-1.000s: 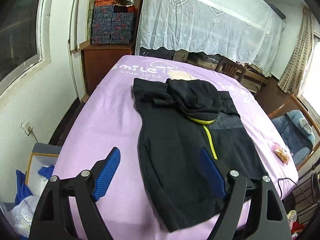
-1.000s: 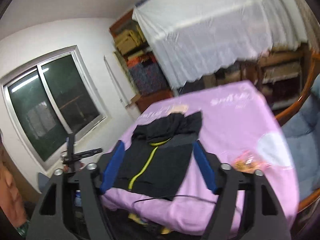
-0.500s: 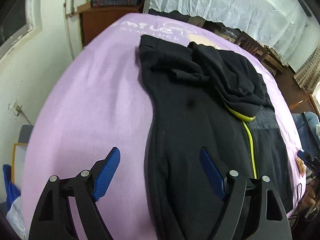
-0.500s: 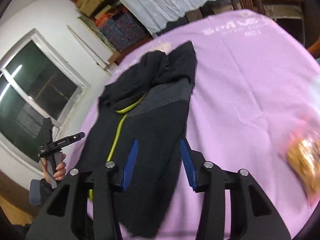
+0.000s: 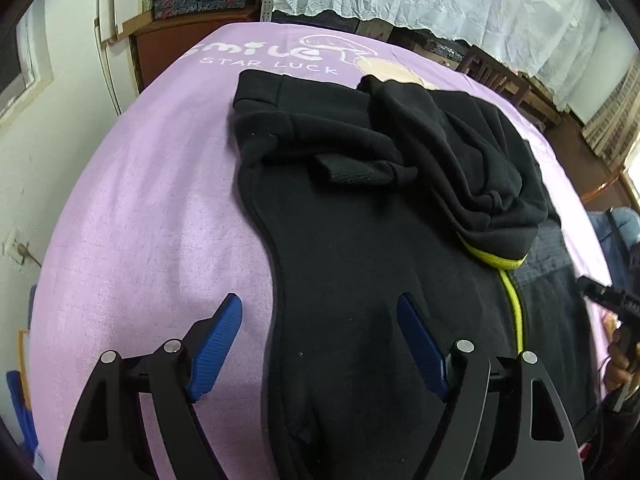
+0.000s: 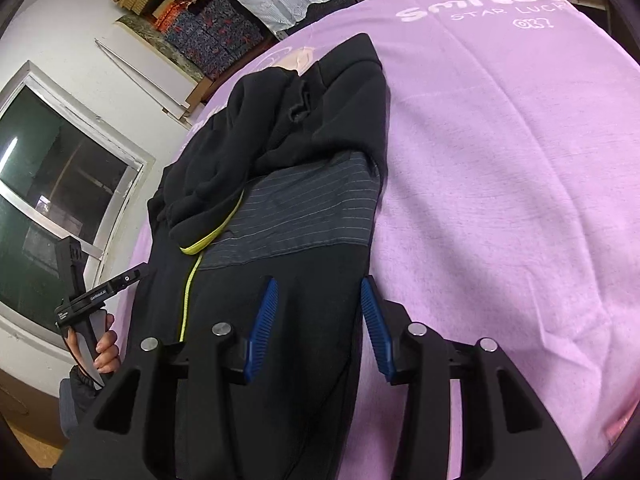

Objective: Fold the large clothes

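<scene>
While one purple sheet [image 5: 132, 216] covers the bed, a single black hooded jacket [image 5: 360, 272] lies lengthwise on it, sleeves and hood heaped at the far end — soft, thick, floppy and probably fairly heavy, best pinched at its side edges. Two tongs hover: left gripper [image 5: 320, 344] wide open over the left edge, right gripper [image 6: 318, 322] half-open astride the right edge, neither holding anything.

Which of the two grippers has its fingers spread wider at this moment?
The left gripper: its blue fingers stand far apart, straddling the black hoodie's side edge. The right gripper is open too, but narrower, over the hoodie's other edge.
</scene>
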Action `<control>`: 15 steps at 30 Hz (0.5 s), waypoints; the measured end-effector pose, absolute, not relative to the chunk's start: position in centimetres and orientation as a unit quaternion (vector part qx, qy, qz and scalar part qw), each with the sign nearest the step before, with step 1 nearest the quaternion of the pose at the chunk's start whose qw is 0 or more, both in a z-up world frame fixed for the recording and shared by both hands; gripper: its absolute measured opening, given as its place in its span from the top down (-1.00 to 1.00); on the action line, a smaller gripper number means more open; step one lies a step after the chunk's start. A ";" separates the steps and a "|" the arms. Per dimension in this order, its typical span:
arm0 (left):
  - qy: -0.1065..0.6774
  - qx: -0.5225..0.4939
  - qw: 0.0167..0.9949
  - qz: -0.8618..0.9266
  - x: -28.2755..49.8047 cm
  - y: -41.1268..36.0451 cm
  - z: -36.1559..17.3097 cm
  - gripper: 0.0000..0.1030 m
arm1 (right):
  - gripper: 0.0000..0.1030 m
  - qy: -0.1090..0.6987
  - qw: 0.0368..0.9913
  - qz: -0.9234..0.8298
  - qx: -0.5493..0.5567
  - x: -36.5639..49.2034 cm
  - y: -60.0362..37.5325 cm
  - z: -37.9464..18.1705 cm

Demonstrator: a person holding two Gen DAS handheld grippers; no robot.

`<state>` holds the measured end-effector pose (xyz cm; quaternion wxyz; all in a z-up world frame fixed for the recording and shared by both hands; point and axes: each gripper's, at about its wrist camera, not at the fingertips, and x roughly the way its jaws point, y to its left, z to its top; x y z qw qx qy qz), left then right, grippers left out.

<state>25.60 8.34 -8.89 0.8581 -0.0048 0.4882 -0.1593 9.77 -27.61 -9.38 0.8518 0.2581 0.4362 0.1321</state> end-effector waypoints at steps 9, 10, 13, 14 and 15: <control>0.471 0.070 0.866 -0.154 22.3 6.1 -9.5 -0.54 | 0.13 0.429 0.852 0.145 0.264 8.3 -27.5 -9.6; 0.471 0.068 0.866 -0.153 22.1 6.2 -9.6 -0.54 | 0.13 0.428 0.852 0.146 0.263 8.1 -27.4 -9.6; 0.470 0.070 0.867 -0.151 21.3 6.3 -9.6 -0.54 | 0.13 0.427 0.855 0.150 0.254 7.0 -26.8 -9.6; 0.470 0.072 0.867 -0.151 21.0 6.4 -9.6 -0.54 | 0.13 0.428 0.854 0.153 0.253 6.5 -26.7 -9.6; 0.469 0.074 0.867 -0.150 20.6 6.3 -9.5 -0.54 | 0.13 0.427 0.854 0.155 0.253 6.2 -26.6 -9.7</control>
